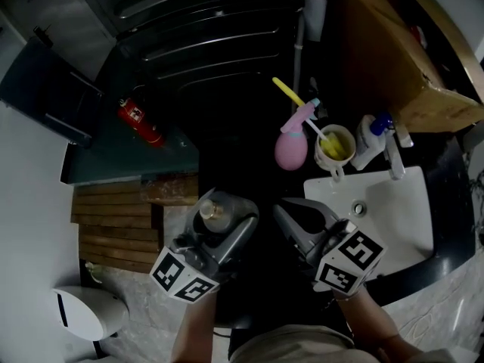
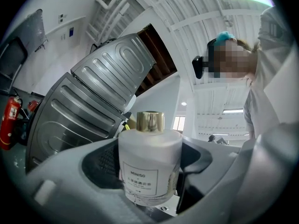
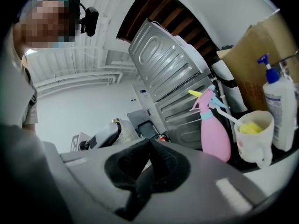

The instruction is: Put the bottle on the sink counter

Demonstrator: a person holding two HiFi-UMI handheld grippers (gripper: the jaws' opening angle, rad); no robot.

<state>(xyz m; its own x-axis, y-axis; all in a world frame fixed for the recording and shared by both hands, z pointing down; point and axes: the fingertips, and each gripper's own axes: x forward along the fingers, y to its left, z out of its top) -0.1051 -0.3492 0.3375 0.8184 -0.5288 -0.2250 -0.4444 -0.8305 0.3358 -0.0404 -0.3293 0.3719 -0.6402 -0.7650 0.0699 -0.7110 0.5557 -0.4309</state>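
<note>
Left gripper fingers clamp the gold-capped bottle (a diffuser, I think); right gripper fingers pinched together, sink at its 3 o'clock.

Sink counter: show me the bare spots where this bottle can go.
Bare: the sink's flat white rim right of the faucet, and its left rim in front of the cup. Crowded: the back edge, where the pink spray bottle, cup and pump bottle stand close together.
</note>
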